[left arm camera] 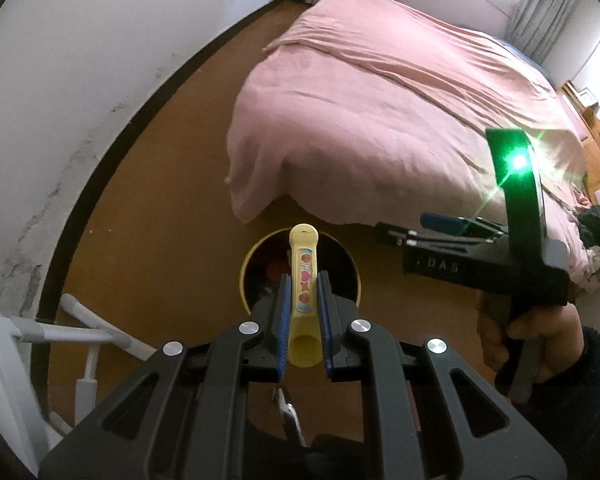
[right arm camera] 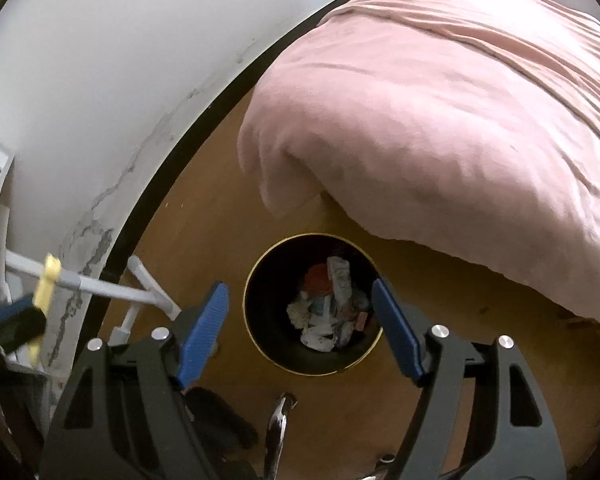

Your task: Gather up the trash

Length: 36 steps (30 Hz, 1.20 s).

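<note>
My left gripper [left arm camera: 304, 282] is shut on a yellow plastic tube [left arm camera: 305, 280] with stickers on it, held above the floor near the round yellow-rimmed trash bin [left arm camera: 246, 268]. In the right wrist view the bin [right arm camera: 256, 340] stands on the floor below, holding crumpled wrappers [right arm camera: 332, 308]. My right gripper [right arm camera: 300, 296] is open and empty, its blue pads [right arm camera: 204, 328] spread on either side of the bin's mouth. The left gripper [right arm camera: 16, 320] with the yellow tube [right arm camera: 48, 280] shows at the far left. The right gripper [left arm camera: 440, 228] shows at the right in the left wrist view.
A bed with a pink duvet [left arm camera: 380, 112] overhangs the brown floor [left arm camera: 160, 200] just beyond the bin. A white wall with a dark skirting board [left arm camera: 112, 152] curves along the left. A white tubular frame [right arm camera: 112, 288] stands at the wall. A silvery strip [right arm camera: 278, 420] lies on the floor below.
</note>
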Tool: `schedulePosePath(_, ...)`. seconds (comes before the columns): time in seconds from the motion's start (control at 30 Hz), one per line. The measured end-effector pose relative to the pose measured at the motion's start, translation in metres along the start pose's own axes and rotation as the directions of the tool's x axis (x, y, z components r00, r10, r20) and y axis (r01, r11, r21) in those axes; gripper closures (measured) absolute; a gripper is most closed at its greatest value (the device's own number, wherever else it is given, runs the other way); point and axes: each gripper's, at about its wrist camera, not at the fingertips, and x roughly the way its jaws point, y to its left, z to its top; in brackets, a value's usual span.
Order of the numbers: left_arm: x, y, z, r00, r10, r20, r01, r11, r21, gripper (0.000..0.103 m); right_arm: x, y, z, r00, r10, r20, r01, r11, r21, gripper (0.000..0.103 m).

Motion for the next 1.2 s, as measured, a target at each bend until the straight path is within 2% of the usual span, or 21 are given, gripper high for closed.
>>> schedulePosePath(0.2,0.018,-0.020,0.013,0.996,-0.087,-0.021,0.088,0.996,0.015,0.091,-0.020,-0.024,0.008,0.999,-0.003,0.051,-0.001,0.997,0.076,0.031)
schedulePosePath(0.27,0.023,-0.026,0.019,0.995,-0.102,-0.021,0.102,0.995,0.016,0.087,-0.026,-0.030,0.008,0.998,-0.004,0.065,-0.002,0.996,0.091,0.030)
schedulePosePath(0.3,0.026,-0.028,0.022,0.995,-0.098,-0.025,0.098,0.995,0.020,0.078,-0.029,-0.033,0.008,0.997,-0.006,0.071,-0.001,0.995,0.098,0.030)
schedulePosePath(0.33,0.028,-0.031,0.024,0.995,-0.091,-0.030,0.091,0.995,0.026,0.063,-0.031,-0.034,0.007,0.997,-0.008,0.074,0.001,0.995,0.102,0.030)
schedulePosePath(0.4,0.029,-0.033,0.026,0.996,-0.083,-0.023,0.084,0.996,0.030,0.046,-0.034,-0.035,0.006,0.997,-0.008,0.075,0.000,0.994,0.105,0.030)
schedulePosePath(0.5,0.025,-0.034,0.025,0.997,-0.077,-0.016,0.078,0.997,0.029,0.043,-0.039,-0.033,0.005,0.997,-0.010,0.077,0.002,0.995,0.104,0.030)
schedulePosePath(0.53,0.022,-0.032,0.025,0.997,-0.079,-0.010,0.079,0.997,0.026,0.039,-0.041,-0.031,0.005,0.997,-0.010,0.082,0.002,0.995,0.098,0.030)
schedulePosePath(0.57,0.015,-0.031,0.023,0.997,-0.073,0.003,0.073,0.997,0.023,0.036,-0.044,-0.028,0.005,0.996,-0.014,0.086,0.006,0.996,0.091,0.029)
schedulePosePath(0.63,0.000,-0.027,0.018,0.998,-0.055,0.035,0.054,0.998,0.022,0.022,-0.050,-0.020,0.005,0.995,-0.009,0.096,0.002,0.998,0.070,0.026)
schedulePosePath(0.77,-0.046,-0.012,0.003,0.993,0.001,0.114,-0.003,1.000,0.015,0.014,-0.067,0.020,0.011,0.992,0.011,0.129,-0.006,0.999,-0.039,0.026)
schedulePosePath(0.8,-0.061,-0.005,-0.002,0.990,0.023,0.137,-0.023,1.000,0.001,0.011,-0.075,0.039,0.014,0.989,0.017,0.145,-0.004,0.996,-0.091,0.025)
schedulePosePath(0.9,-0.109,0.022,-0.027,0.975,0.100,0.198,-0.088,0.994,-0.069,0.010,-0.095,0.092,0.018,0.981,0.048,0.190,-0.003,0.973,-0.230,0.025)
schedulePosePath(0.97,-0.141,0.048,-0.049,0.959,0.167,0.228,-0.137,0.980,-0.141,0.010,-0.109,0.131,0.018,0.972,0.084,0.221,-0.010,0.950,-0.313,0.025)
schedulePosePath(1.0,-0.164,0.067,-0.068,0.943,0.223,0.246,-0.175,0.963,-0.204,0.010,-0.117,0.162,0.017,0.964,0.129,0.232,-0.034,0.927,-0.373,0.025)
schedulePosePath(1.07,-0.194,0.093,-0.095,0.917,0.301,0.259,-0.223,0.930,-0.293,0.010,-0.126,0.199,0.013,0.956,0.182,0.231,-0.064,0.895,-0.442,0.024)
schedulePosePath(1.17,-0.243,0.138,-0.152,0.848,0.475,0.234,-0.333,0.823,-0.461,0.009,-0.140,0.282,-0.008,0.932,0.304,0.199,-0.136,0.799,-0.586,0.024)
schedulePosePath(1.2,-0.264,0.155,-0.182,0.813,0.544,0.207,-0.377,0.763,-0.524,0.009,-0.143,0.301,-0.015,0.924,0.336,0.181,-0.161,0.774,-0.613,0.024)
